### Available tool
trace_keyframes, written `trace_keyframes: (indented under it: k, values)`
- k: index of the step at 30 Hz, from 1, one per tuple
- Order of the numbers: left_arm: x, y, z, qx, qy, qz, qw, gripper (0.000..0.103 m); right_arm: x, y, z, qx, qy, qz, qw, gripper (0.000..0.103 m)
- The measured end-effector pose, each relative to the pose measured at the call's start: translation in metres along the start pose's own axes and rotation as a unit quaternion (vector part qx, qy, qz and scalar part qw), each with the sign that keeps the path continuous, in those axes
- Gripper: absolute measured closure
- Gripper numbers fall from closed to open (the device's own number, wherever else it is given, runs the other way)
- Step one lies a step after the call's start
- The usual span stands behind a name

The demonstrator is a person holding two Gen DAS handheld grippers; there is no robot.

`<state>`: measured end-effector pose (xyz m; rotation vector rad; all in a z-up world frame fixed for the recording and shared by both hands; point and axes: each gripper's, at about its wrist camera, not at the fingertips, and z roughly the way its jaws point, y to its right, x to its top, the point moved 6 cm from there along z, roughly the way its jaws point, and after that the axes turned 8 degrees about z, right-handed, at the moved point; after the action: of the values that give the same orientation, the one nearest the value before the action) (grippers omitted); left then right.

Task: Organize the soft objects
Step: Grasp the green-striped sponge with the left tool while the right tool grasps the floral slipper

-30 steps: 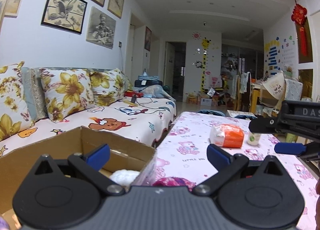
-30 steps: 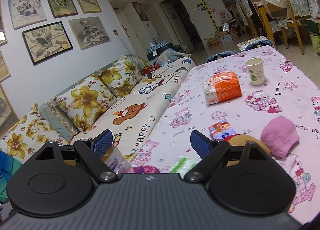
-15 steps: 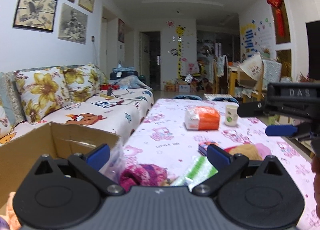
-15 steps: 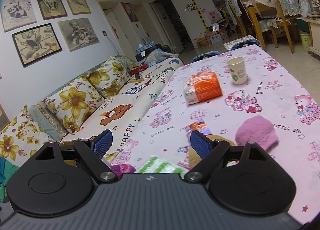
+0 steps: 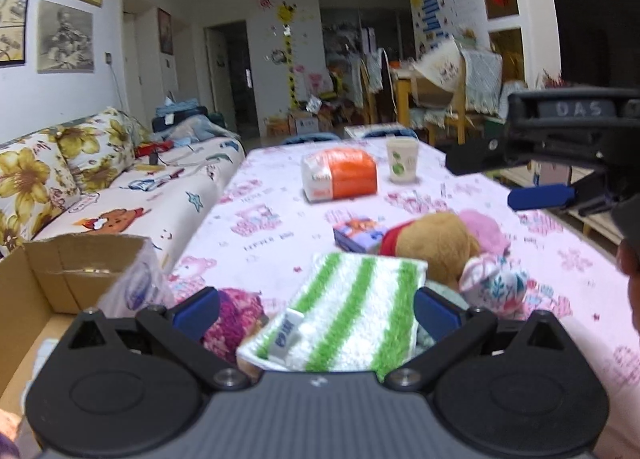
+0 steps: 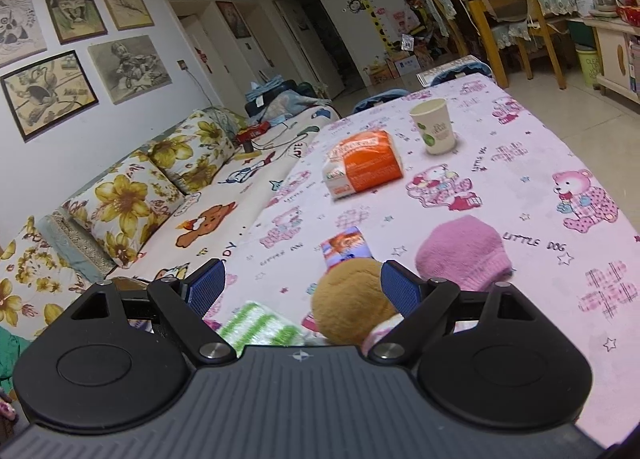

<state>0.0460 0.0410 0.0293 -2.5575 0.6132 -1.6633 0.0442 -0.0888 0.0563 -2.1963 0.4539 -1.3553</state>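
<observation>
Left gripper (image 5: 316,309) hangs with fingers spread — the green-striped towel (image 5: 348,311) lies between them, unclamped. Right gripper (image 6: 304,285) is also spread wide, the brown plush toy (image 6: 350,307) just ahead between its fingers — pink knit hat (image 6: 464,251) to its right.

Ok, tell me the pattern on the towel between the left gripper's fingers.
Green and white stripes on the towel, clearest in the left wrist view.

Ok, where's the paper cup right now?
The paper cup stands upright at the far end of the pink table, just right of the orange tissue pack, in both wrist views.

Pink tablecloth (image 6: 520,163): cup (image 6: 434,126), orange pack (image 6: 362,168), pink hat (image 6: 464,251).
</observation>
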Motion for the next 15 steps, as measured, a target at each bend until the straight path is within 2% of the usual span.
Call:
trace_keyframes:
  k: [11, 15]
  values:
    - [-0.002, 0.009, 0.032, -0.026, -0.034, 0.021, 0.9989, 0.001, -0.007, 0.015, 0.007, -0.031, -0.024, 0.008, 0.999, 0.0]
    - [-0.009, 0.011, 0.035, -0.049, -0.053, -0.008, 0.9974, 0.001, -0.014, 0.02, 0.016, -0.051, -0.044, -0.007, 0.998, 0.0]
